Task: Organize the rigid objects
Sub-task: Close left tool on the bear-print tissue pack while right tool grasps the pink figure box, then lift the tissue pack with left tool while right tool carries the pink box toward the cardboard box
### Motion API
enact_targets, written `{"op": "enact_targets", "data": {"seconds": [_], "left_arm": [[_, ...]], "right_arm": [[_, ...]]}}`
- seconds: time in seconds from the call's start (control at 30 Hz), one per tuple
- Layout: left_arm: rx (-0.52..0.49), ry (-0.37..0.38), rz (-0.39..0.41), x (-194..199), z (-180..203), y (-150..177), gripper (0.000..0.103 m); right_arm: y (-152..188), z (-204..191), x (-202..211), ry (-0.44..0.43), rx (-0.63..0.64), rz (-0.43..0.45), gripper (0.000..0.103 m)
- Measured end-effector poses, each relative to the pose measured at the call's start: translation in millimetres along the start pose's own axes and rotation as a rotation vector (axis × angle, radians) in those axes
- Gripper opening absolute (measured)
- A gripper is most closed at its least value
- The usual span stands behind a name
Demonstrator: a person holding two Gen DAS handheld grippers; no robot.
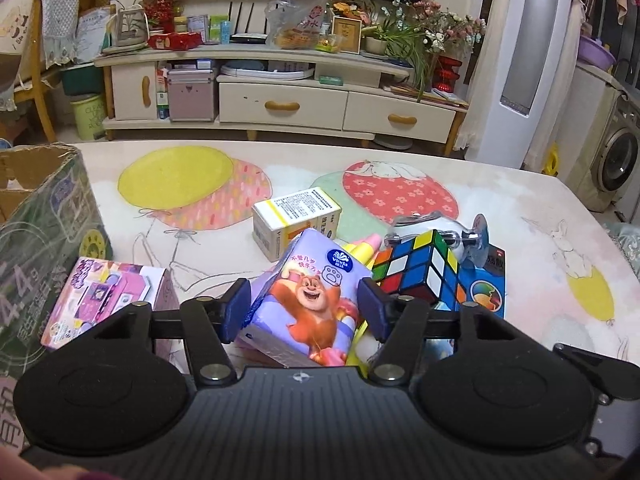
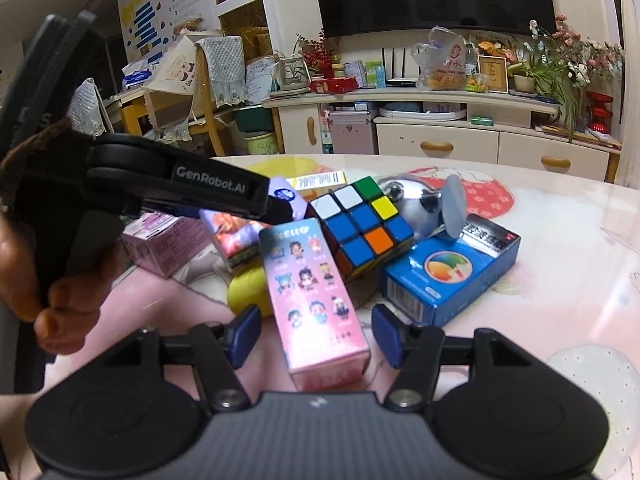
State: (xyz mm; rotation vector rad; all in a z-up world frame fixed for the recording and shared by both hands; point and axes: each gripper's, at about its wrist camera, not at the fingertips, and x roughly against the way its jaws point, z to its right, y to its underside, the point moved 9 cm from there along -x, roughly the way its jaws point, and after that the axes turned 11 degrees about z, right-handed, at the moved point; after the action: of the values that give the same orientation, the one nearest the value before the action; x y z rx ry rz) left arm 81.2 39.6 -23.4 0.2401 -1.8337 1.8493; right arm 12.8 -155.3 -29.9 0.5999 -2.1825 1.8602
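The left gripper (image 1: 300, 308) has its jaws closed against the sides of a purple bear-print pack (image 1: 308, 300), held tilted. The right gripper (image 2: 314, 334) stands with jaws apart, a pink figure box (image 2: 316, 300) lying loose between them on the worktop (image 2: 560, 300). Beyond the right jaws sit a blue box (image 2: 448, 272) and a puzzle cube (image 2: 362, 220).

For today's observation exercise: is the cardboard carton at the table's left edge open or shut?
Open: the cardboard carton shows raised top flaps and its brown inside.
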Motion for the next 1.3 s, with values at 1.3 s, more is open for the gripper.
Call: {"op": "enact_targets", "data": {"seconds": [1.3], "left_arm": [[-0.100, -0.095, -0.086, 32.2, -15.1, 38.1, 0.063]], "right_arm": [[7.4, -2.9, -6.2, 0.076, 0.078, -0.035, 0.037]]}}
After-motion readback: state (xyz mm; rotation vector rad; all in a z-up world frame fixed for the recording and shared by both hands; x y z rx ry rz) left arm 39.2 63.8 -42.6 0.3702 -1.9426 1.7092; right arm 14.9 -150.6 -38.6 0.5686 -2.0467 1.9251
